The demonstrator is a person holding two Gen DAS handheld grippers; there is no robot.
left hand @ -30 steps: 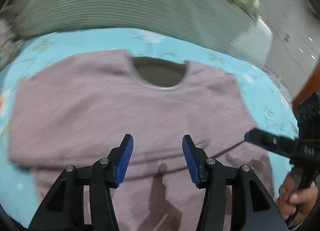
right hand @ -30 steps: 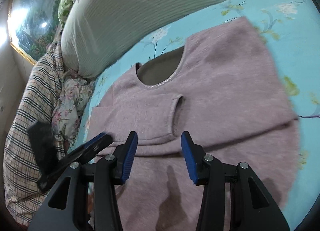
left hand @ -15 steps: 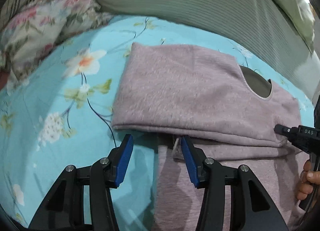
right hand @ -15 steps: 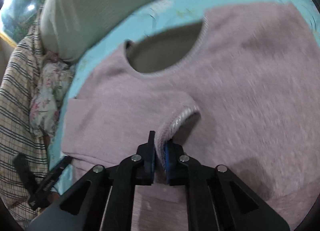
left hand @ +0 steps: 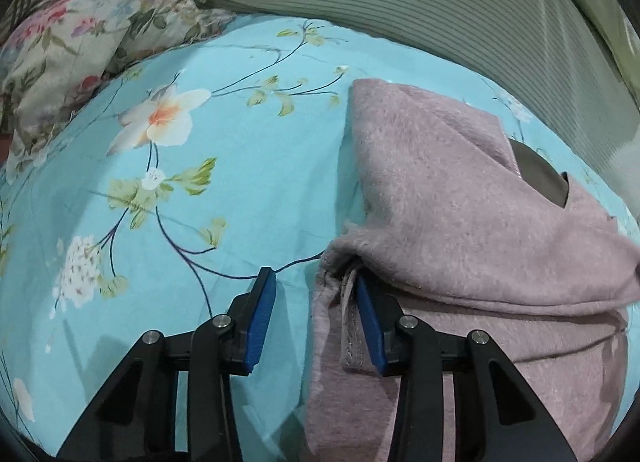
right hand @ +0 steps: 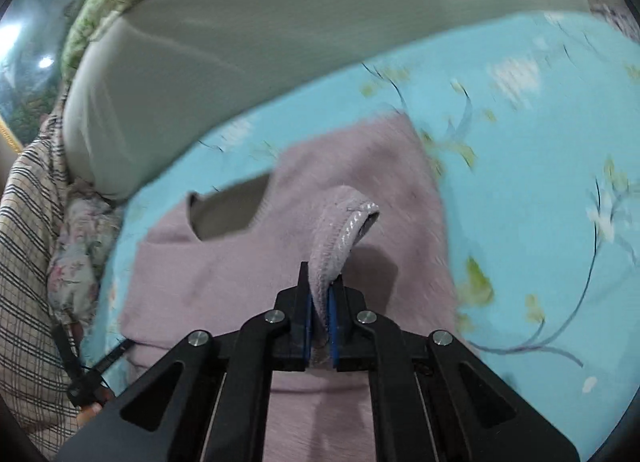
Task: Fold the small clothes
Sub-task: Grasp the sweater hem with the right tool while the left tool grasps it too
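1. The right gripper point(right hand: 319, 320) is clamped tight on the cuff of a sleeve point(right hand: 344, 230) of the mauve sweater point(right hand: 224, 274), and the ribbed cuff edge stands up above the blue pads.
2. The left gripper point(left hand: 316, 322) has just been closing. Its jaws still stand apart, with the sweater's point(left hand: 480, 230) left-hand edge and a grey hem strip between them. The strip lies against the right pad; the left pad is clear, over bare sheet.
3. The sweater lies on a turquoise floral bedsheet point(left hand: 192, 190), one sleeve folded across its body, its neck opening towards the striped grey-green bolster point(left hand: 400, 2).
4. A floral pillow point(left hand: 80, 34) sits at the sheet's far left corner beside a checked blanket point(right hand: 28, 262).
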